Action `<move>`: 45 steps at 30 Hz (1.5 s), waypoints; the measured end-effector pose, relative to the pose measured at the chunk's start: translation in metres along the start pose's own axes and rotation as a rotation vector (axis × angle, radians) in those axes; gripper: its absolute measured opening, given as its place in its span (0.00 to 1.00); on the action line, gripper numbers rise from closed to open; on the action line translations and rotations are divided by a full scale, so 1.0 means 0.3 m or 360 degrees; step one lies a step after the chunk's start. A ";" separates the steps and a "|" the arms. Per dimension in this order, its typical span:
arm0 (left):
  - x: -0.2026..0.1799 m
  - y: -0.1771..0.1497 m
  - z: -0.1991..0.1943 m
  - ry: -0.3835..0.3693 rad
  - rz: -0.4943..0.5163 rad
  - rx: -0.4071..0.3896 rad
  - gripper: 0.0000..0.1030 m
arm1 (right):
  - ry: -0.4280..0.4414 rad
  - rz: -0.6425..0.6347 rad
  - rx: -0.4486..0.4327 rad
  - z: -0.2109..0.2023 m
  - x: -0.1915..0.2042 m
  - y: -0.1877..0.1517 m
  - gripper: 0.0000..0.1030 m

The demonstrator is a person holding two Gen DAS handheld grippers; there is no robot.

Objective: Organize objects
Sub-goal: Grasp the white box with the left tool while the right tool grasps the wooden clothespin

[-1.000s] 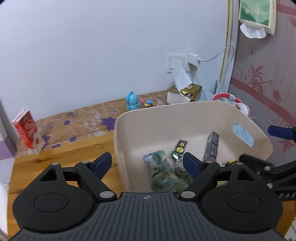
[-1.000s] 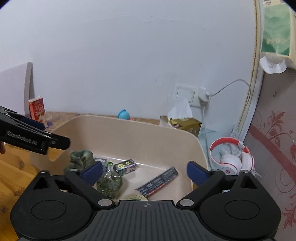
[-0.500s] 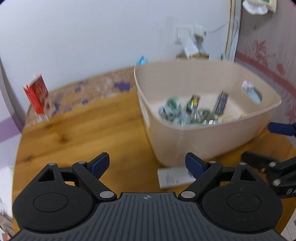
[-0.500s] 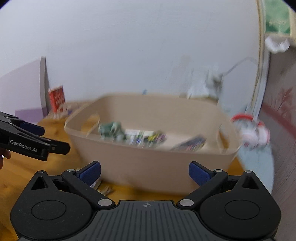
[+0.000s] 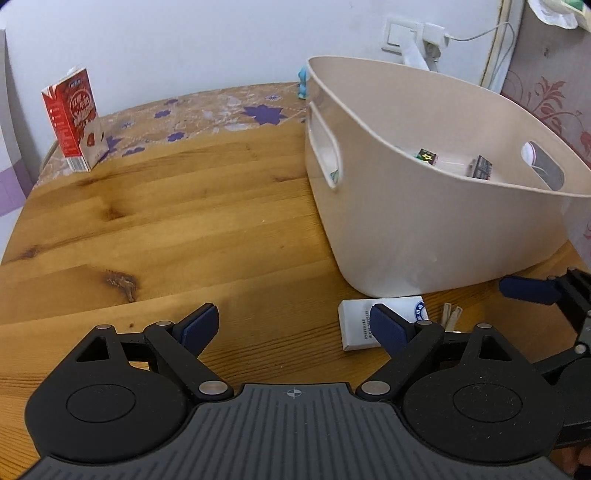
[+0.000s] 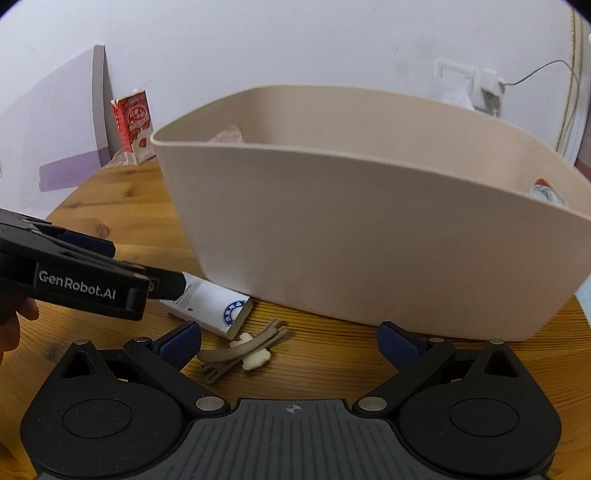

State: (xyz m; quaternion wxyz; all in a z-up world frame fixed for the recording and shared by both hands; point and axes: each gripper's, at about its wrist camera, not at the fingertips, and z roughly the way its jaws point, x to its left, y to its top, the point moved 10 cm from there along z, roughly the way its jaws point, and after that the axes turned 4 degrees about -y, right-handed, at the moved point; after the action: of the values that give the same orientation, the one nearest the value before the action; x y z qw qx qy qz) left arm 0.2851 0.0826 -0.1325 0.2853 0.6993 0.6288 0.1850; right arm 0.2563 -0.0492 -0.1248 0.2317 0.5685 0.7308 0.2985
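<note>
A beige plastic basket (image 5: 436,229) stands on the wooden table and holds several small packets (image 5: 428,157); it fills the right wrist view (image 6: 369,229). A white box with a blue emblem (image 5: 360,326) lies on the table just in front of it, also in the right wrist view (image 6: 214,302). A tan hair clip (image 6: 240,350) lies next to the box (image 5: 452,317). My left gripper (image 5: 295,328) is open and empty, low over the table by the box. My right gripper (image 6: 290,341) is open and empty, just behind the clip.
A red and white carton (image 5: 72,118) stands at the table's far left edge (image 6: 135,125). A small blue figure (image 5: 303,85) stands behind the basket. A wall socket with a plugged charger (image 5: 417,35) is on the back wall.
Both grippers have pulled back from over the basket and dropped low to the table in front of it. The white box and hair clip have come into view.
</note>
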 end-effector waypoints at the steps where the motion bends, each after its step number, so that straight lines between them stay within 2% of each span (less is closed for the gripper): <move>1: 0.002 0.000 0.003 -0.0004 -0.0006 0.0005 0.88 | -0.0004 -0.0004 0.0006 0.013 0.007 -0.002 1.00; 6: -0.008 -0.001 0.008 -0.0027 0.0000 0.0015 0.88 | -0.0082 -0.0060 0.0061 0.043 -0.004 -0.022 1.00; 19: -0.141 -0.022 0.015 -0.0156 0.0070 0.0046 0.88 | -0.0151 0.0035 0.0027 0.015 -0.141 -0.071 0.99; 24: -0.180 -0.043 0.059 -0.0147 0.0080 0.0117 0.89 | -0.0154 0.0042 0.0000 0.001 -0.181 -0.087 0.97; 27: -0.199 -0.049 0.066 -0.0078 0.0147 0.0110 0.89 | -0.0126 0.0009 -0.0018 -0.003 -0.174 -0.088 0.92; 30: -0.203 -0.049 0.069 -0.0043 0.0149 0.0117 0.89 | -0.0085 -0.0029 -0.0034 -0.008 -0.159 -0.079 0.82; 33: -0.192 -0.048 0.067 -0.0037 0.0136 0.0107 0.86 | -0.0034 -0.0072 -0.0043 -0.012 -0.138 -0.067 0.65; 36: -0.181 -0.044 0.064 -0.0007 0.0153 0.0072 0.73 | 0.0004 -0.0107 -0.0041 -0.018 -0.111 -0.062 0.47; 39: -0.163 -0.038 0.057 -0.0010 0.0147 0.0044 0.61 | 0.0032 -0.0144 -0.0037 -0.029 -0.081 -0.064 0.26; 41: -0.159 -0.039 0.055 -0.0023 0.0146 0.0047 0.61 | 0.0028 -0.0164 -0.0032 -0.035 -0.069 -0.068 0.20; 45: -0.163 -0.042 0.047 -0.0037 0.0138 0.0057 0.60 | 0.0027 -0.0160 -0.0039 -0.045 -0.064 -0.079 0.16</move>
State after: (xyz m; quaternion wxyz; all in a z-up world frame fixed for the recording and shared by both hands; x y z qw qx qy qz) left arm 0.2772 0.0328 -0.1464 0.2719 0.7329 0.5978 0.1778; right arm 0.2353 -0.0744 -0.1317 0.2471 0.5256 0.7566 0.3002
